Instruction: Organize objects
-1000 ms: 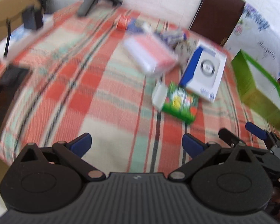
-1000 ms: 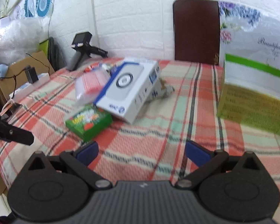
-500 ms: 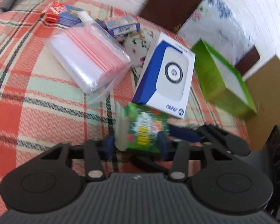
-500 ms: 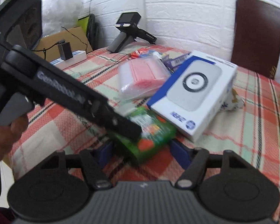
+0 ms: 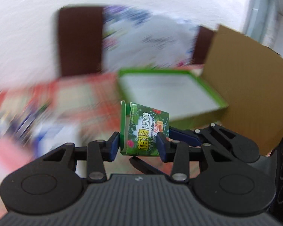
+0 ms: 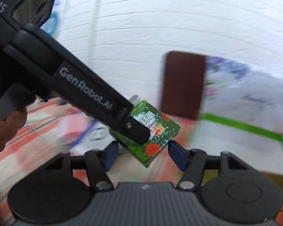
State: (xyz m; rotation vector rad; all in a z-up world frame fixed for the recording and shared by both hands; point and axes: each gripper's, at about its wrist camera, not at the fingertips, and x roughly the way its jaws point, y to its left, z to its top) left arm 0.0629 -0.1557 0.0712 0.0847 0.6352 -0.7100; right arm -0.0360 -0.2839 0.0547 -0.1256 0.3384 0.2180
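Note:
My left gripper (image 5: 138, 146) is shut on a small green carton (image 5: 146, 131) with flower print and an open end flap, held in the air. In the right wrist view the same green carton (image 6: 154, 139) hangs from the left gripper's finger (image 6: 135, 130), between the pads of my right gripper (image 6: 143, 153). The right pads stand at the carton's two sides, and I cannot tell whether they press it. The open green-rimmed box (image 5: 166, 86) lies on the plaid tablecloth just beyond the carton, and shows at the right in the right wrist view (image 6: 245, 130).
A brown cardboard box (image 5: 241, 81) stands right of the green-rimmed box. A dark brown chair back (image 5: 79, 41) and a flowered white bag (image 5: 147, 37) are against the white brick wall. Blurred packets and a white-and-blue box (image 6: 88, 131) lie on the cloth to the left.
The left gripper has lifted the green carton off the cloth and swung right toward the green-rimmed box. The right gripper has moved along with its pads beside the carton.

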